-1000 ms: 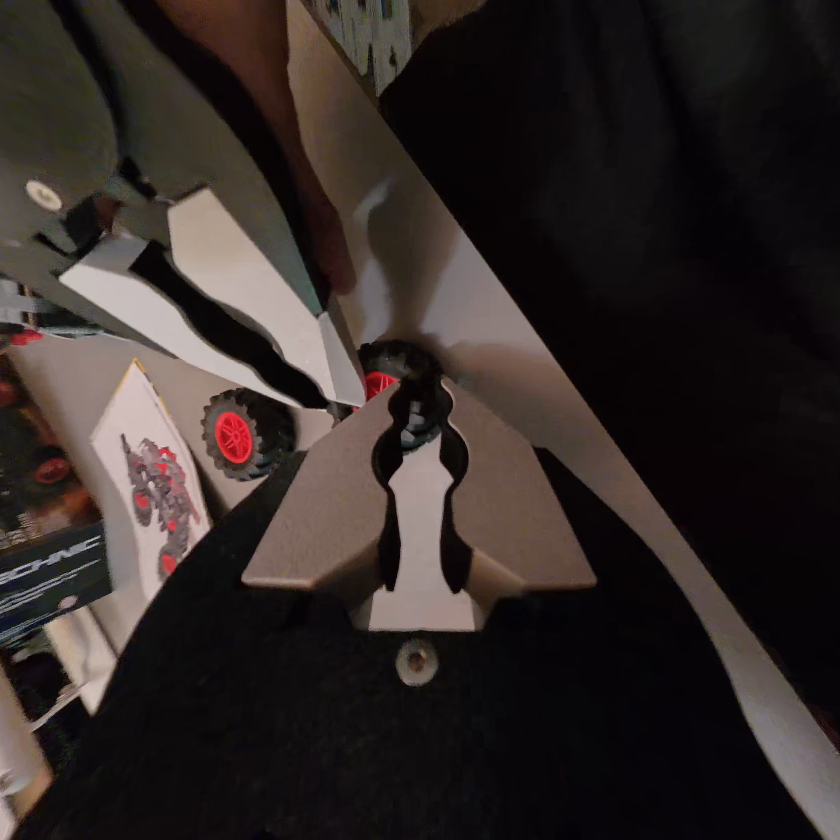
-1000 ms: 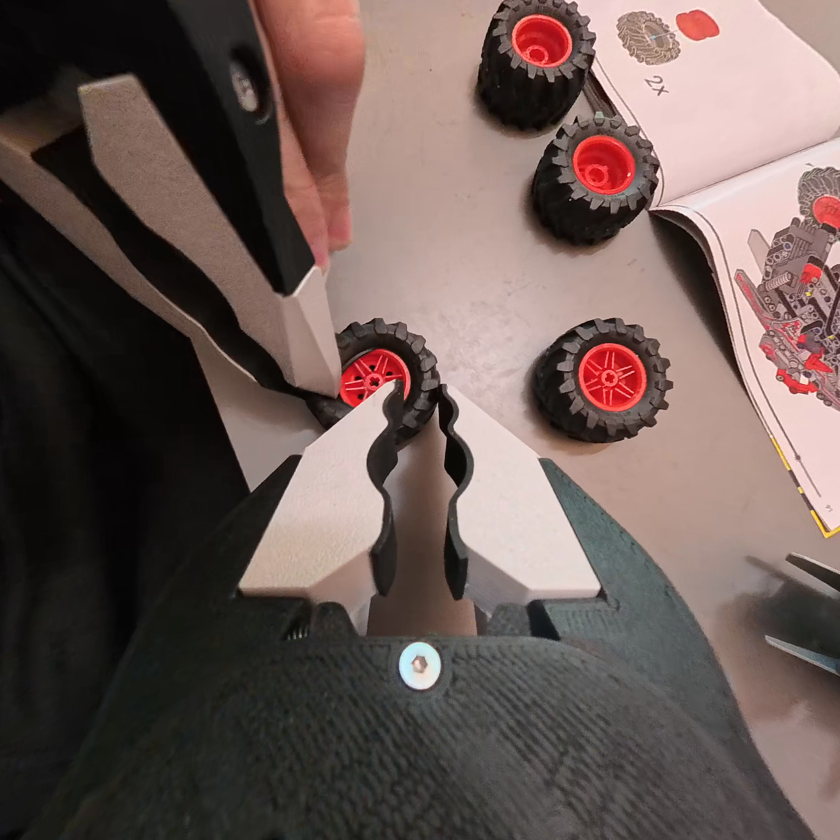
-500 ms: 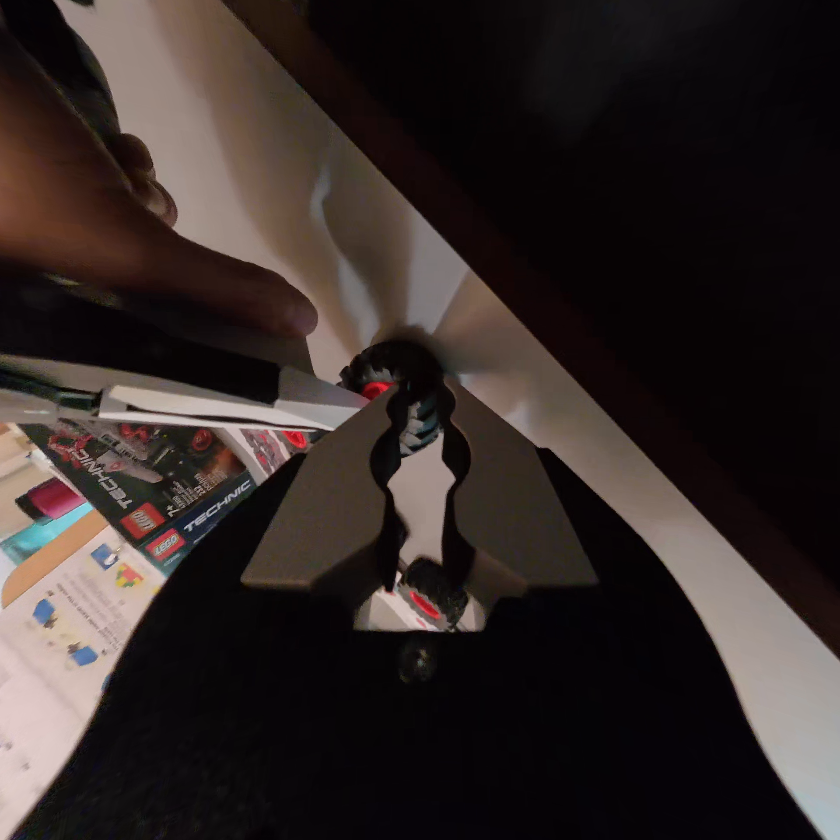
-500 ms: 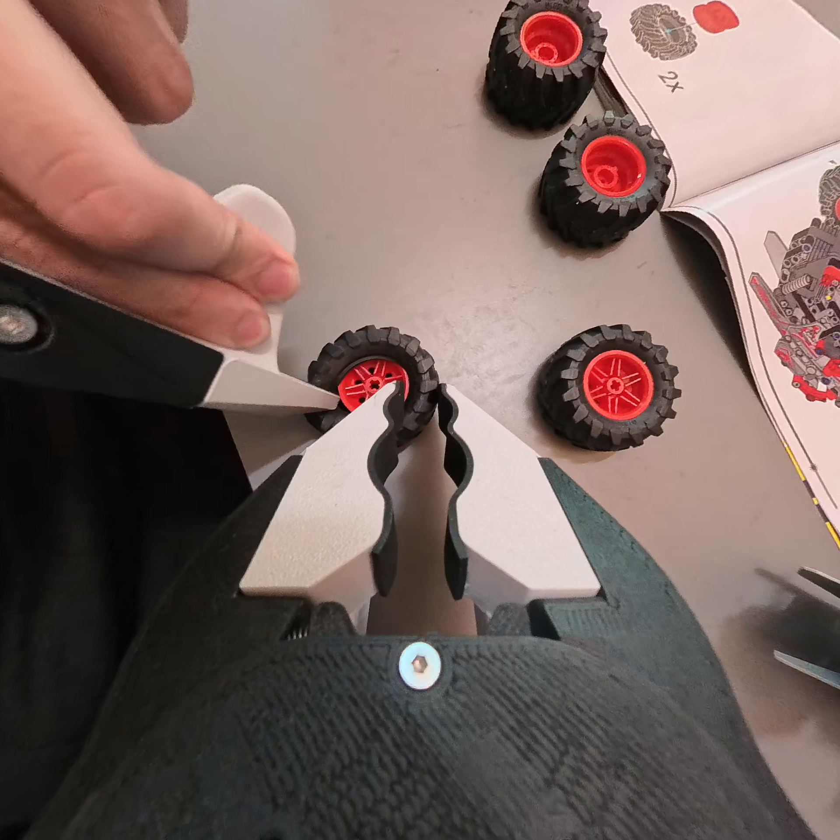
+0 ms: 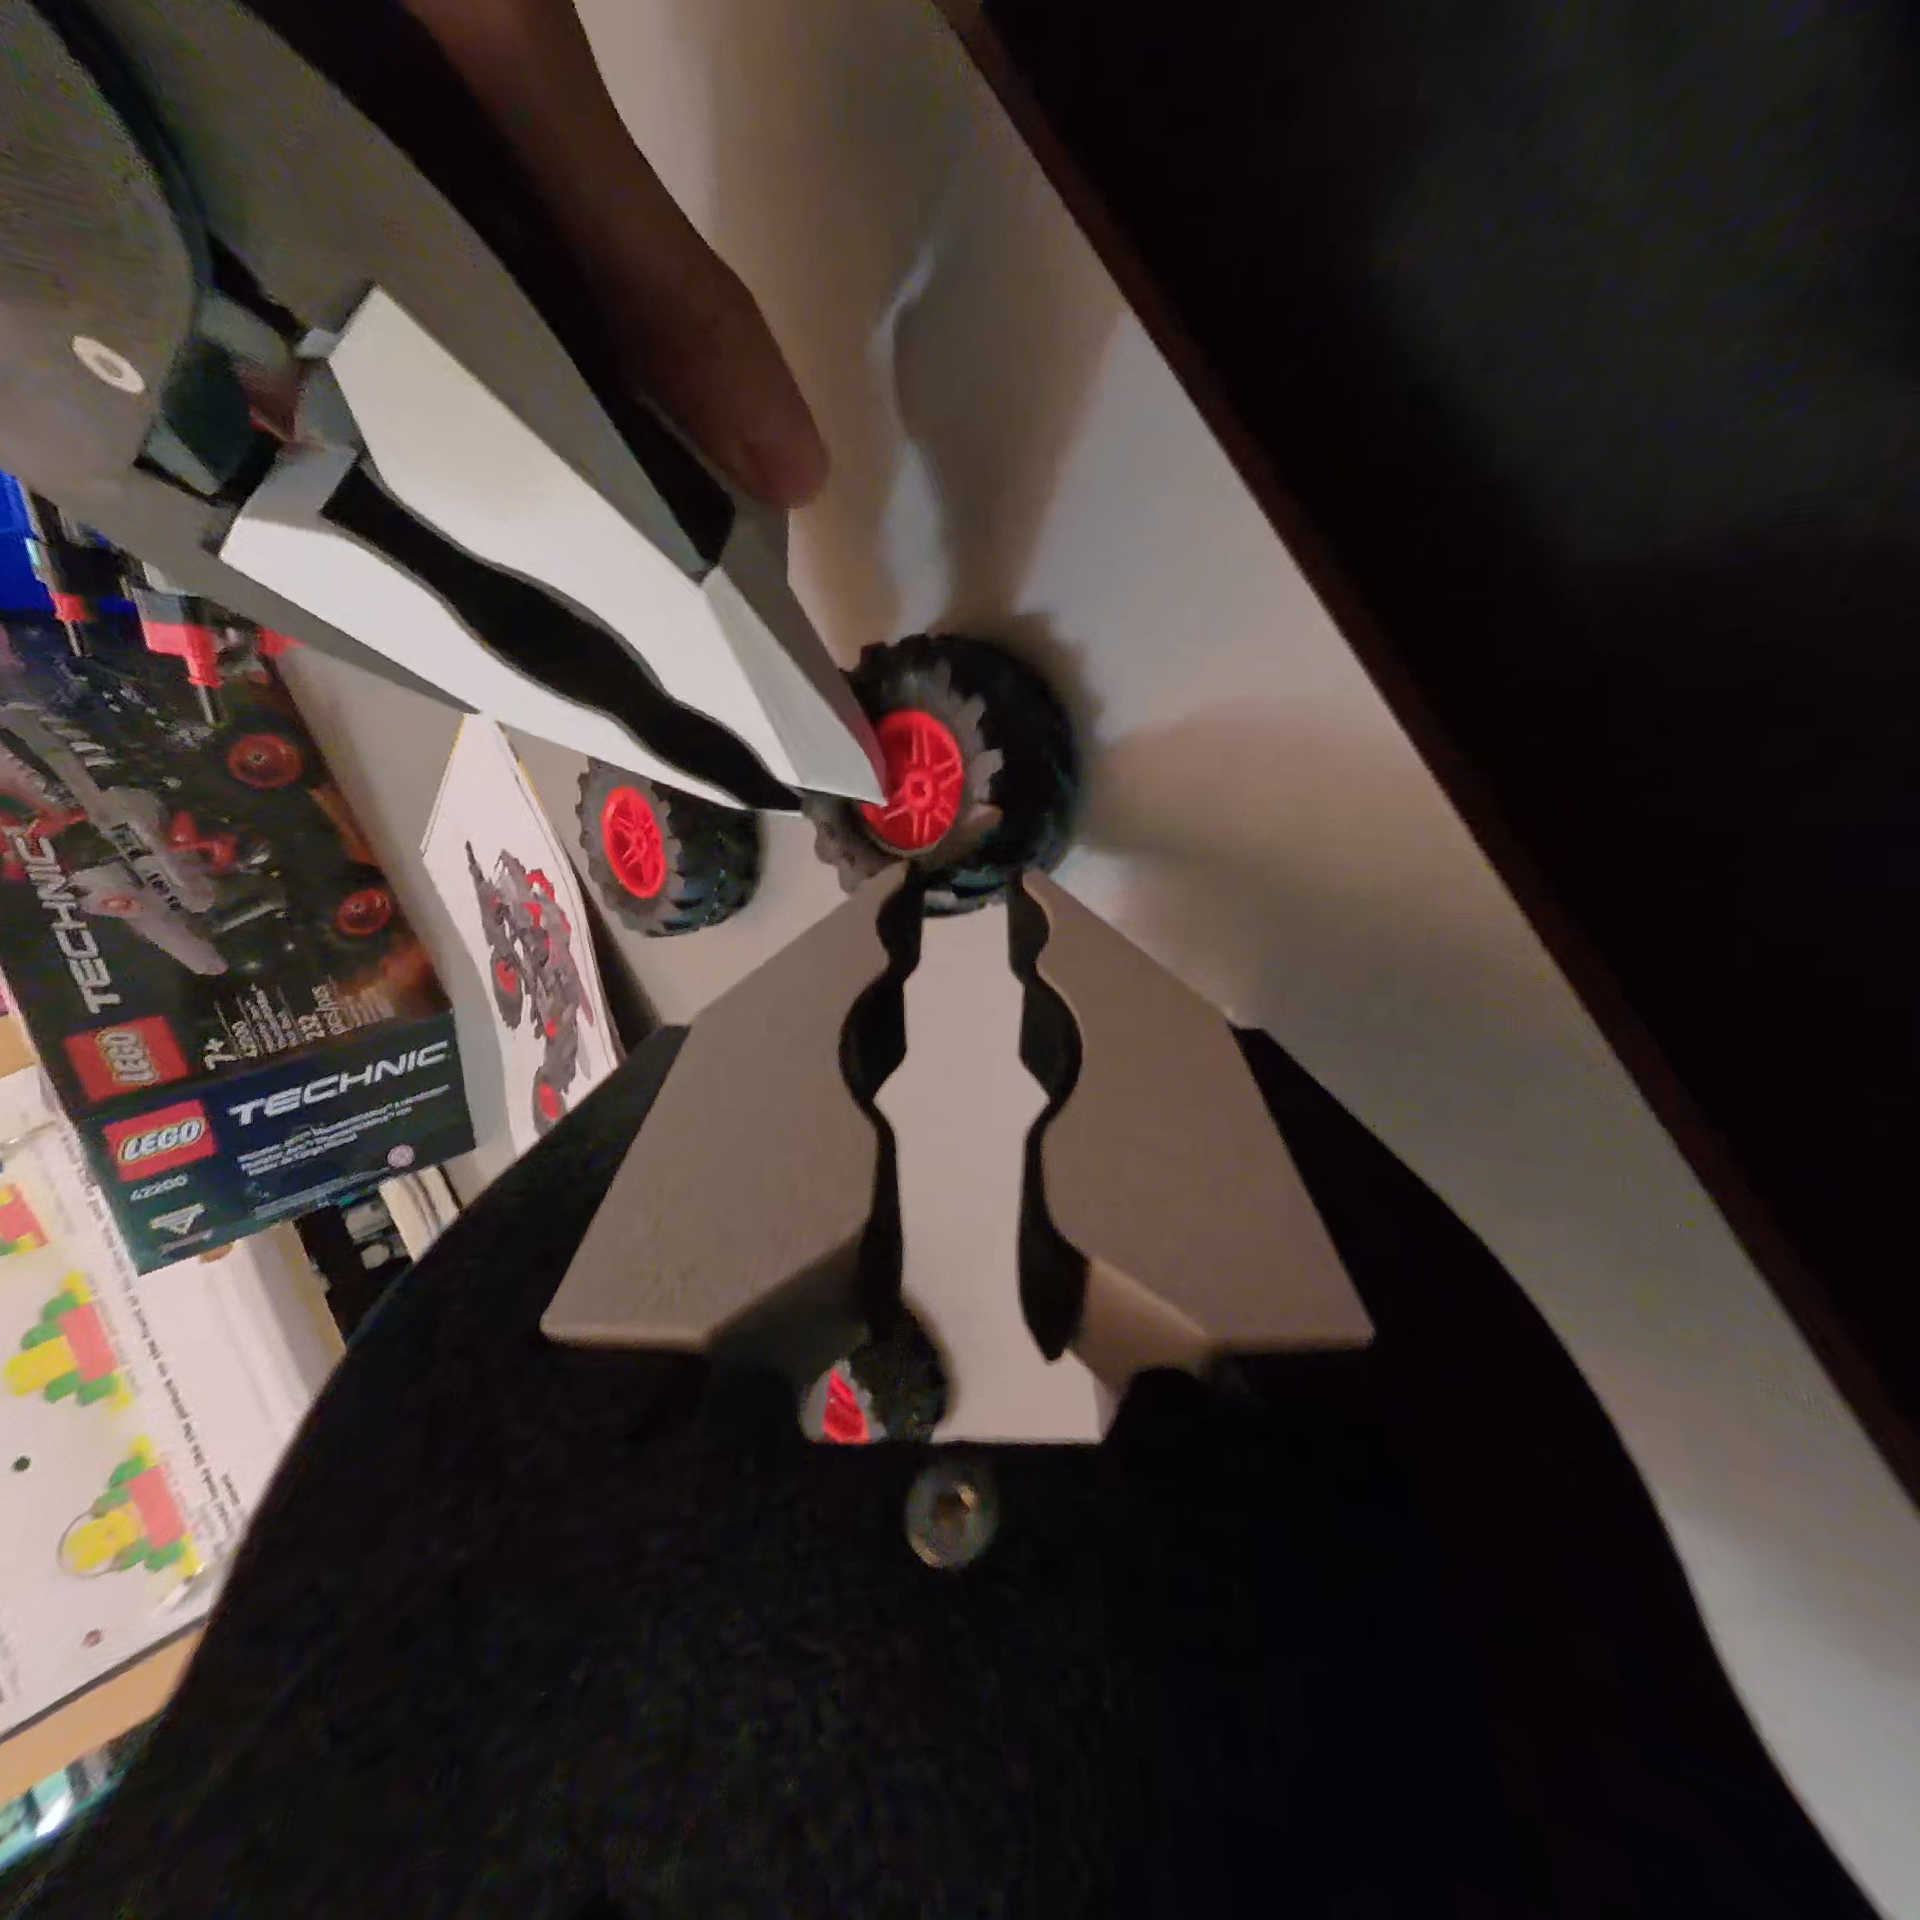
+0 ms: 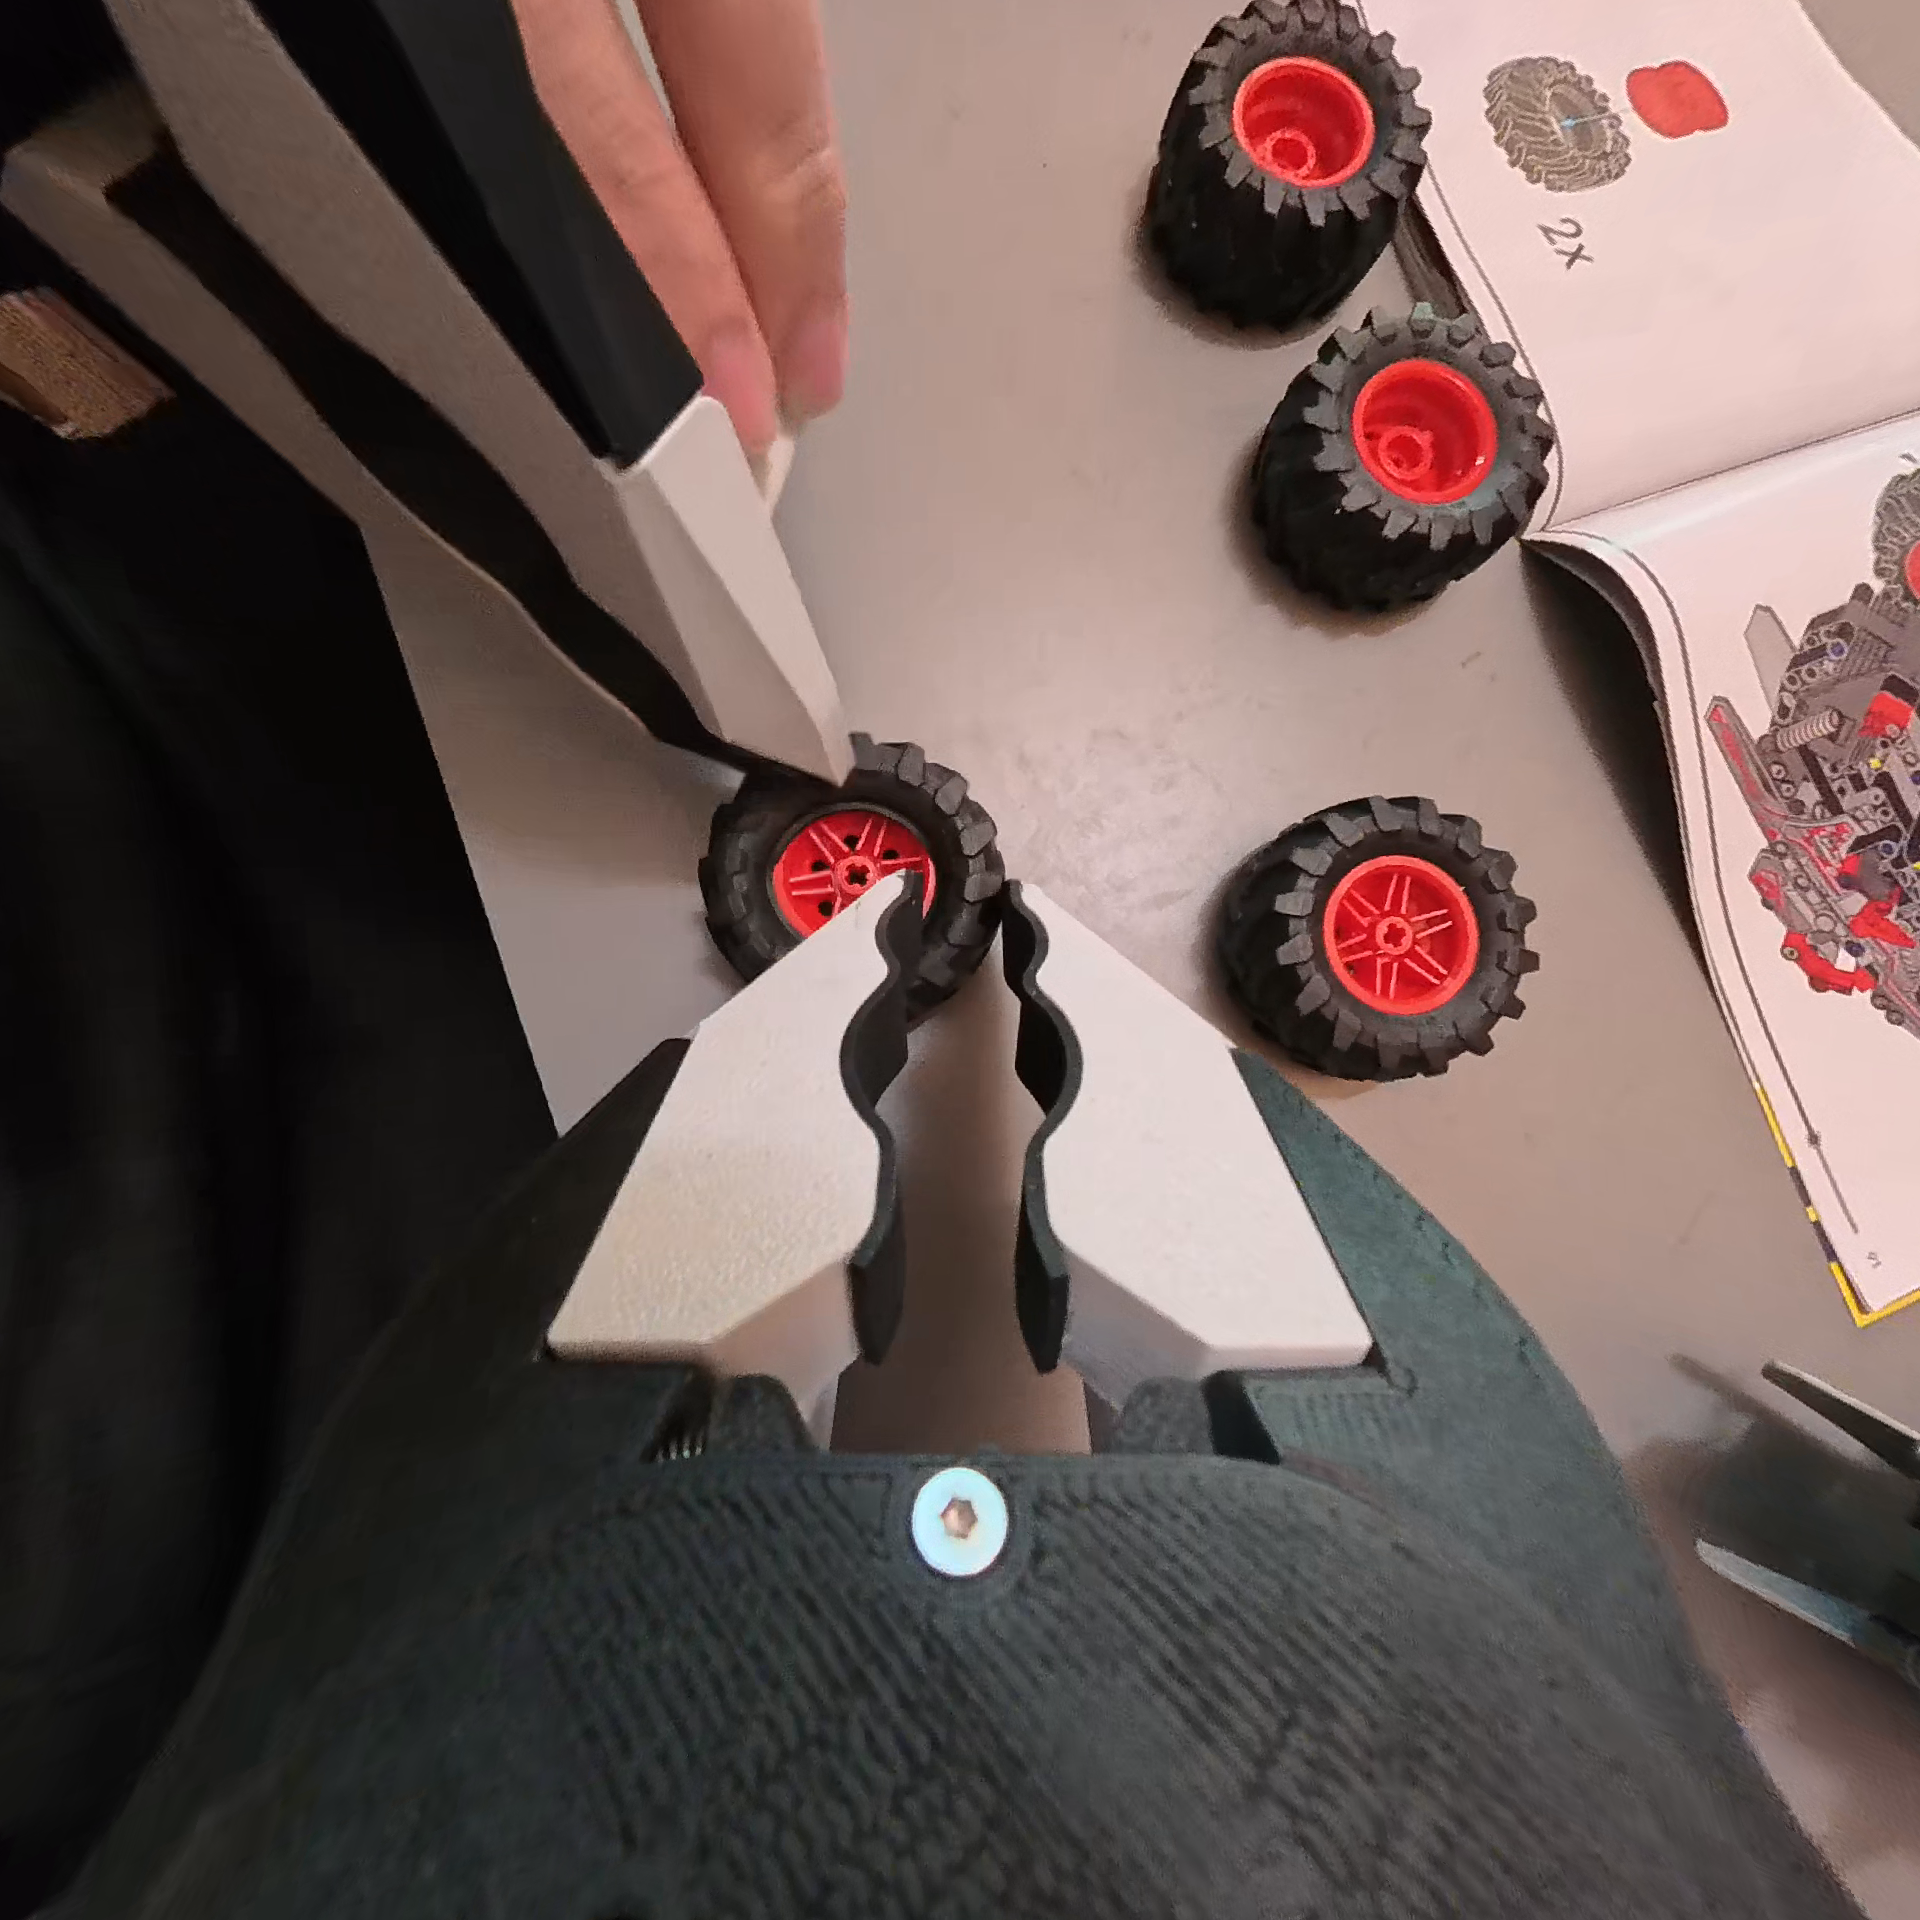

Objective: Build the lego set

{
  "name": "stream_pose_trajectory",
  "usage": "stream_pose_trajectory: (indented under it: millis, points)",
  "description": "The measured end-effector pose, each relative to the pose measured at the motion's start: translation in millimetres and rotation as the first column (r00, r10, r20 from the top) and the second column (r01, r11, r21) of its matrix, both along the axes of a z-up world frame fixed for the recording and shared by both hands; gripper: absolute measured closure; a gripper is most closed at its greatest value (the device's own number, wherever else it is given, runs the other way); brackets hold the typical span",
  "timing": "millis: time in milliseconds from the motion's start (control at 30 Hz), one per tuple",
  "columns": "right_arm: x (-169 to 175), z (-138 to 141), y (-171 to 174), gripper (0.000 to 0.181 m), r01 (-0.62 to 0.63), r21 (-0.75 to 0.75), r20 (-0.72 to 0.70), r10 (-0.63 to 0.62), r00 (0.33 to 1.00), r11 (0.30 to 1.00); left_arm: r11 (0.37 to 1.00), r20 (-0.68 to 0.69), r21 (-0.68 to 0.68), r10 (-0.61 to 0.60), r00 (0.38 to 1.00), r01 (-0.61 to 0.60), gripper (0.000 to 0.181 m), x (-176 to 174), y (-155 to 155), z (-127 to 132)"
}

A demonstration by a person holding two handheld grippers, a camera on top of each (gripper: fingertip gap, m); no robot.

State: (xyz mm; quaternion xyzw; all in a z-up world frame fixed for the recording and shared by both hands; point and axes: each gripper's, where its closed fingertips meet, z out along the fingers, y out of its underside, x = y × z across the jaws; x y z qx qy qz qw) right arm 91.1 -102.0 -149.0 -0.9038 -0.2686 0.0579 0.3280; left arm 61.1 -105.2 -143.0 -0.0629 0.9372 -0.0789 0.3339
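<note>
Grey table (image 6: 1091, 675), dim light on the left side.

Wheel (image 6: 852, 873), black knobbly tyre on a red spoked hub, sits on the table close to its near edge. It is tipped up rather than flat, with the hub face turned toward the right tongs.

Right tongs (image 6: 956, 904): one tip lies across the red hub and the other sits outside the tread, so the tyre wall is pinched between them. They are clamped on the wheel, with a narrow gap left between the wavy black pads further back.

Left tongs (image 5: 961, 883) come at the same wheel from the other side. From the right camera, their pale tips touch the tyre's top edge. From their own camera, the tips straddle the tyre's lower edge. I cannot tell whether they are gripping or only resting against it.

A hand (image 6: 727, 260) rides along the left tongs' body, fingers pointing down toward the tip.

Three spare wheels are on the table to the right:
- Far wheel (image 6: 1288, 156), hollow side up.
- Middle wheel (image 6: 1403, 457), just beside it, also hollow side up.
- Near wheel (image 6: 1377, 945), spoked side up, well apart from the held one.

An open booklet (image 6: 1714, 312) lies beside the spare wheels, its edge touching the two farther ones. The set's box (image 5: 208, 987) stands farther off, seen from the left camera.
</note>
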Motion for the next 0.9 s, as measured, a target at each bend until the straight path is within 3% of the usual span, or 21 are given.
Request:
stream_pose_trajectory:
  millis: [167,300,400,533,633,733,900]
  points:
    - [-0.7,-0.1,0.8,0.167,-0.063,0.003,0.009,0.063,0.998,0.998,0.989,-0.037,0.015,-0.145,0.989,0.146,0.162,0.2,-1.0,-2.2]
    - [-2.2,-0.2,3.8,0.167,-0.144,-0.021,0.009,0.144,0.99,0.989,0.95,-0.028,0.136,-0.279,0.96,0.28,0.159,5.8,1.7,-12.4]
    - [-0.2,1.2,8.7,0.166,-0.138,-0.017,0.013,0.138,0.99,0.99,0.986,-0.075,0.024,-0.16,0.984,0.163,0.16,7.8,0.6,-13.8]
    - [10.3,7.8,-1.3,0.153,0.054,-0.015,-0.062,-0.055,0.997,0.998,0.996,-0.057,-0.065,-0.066,0.996,0.062,0.161,8.5,-0.5,-12.7]
    - [0.3,12.0,-4.1,0.146,0.17,-0.06,-0.238,-0.18,0.954,0.984,0.989,-0.065,-0.133,0.053,0.997,-0.061,0.161,11.4,-3.3,-12.4]
    - [14.1,-0.8,0.3,0.16,0.291,-0.125,-0.225,-0.313,0.923,0.949,0.974,-0.088,-0.17,0.139,0.986,-0.152,0.162,13.2,-10.7,-12.4]
    - [10.3,-2.4,2.2,0.164,0.241,-0.145,-0.189,-0.266,0.945,0.96,0.989,-0.074,-0.134,0.05,0.996,-0.06,0.161,10.3,-6.9,-9.6]
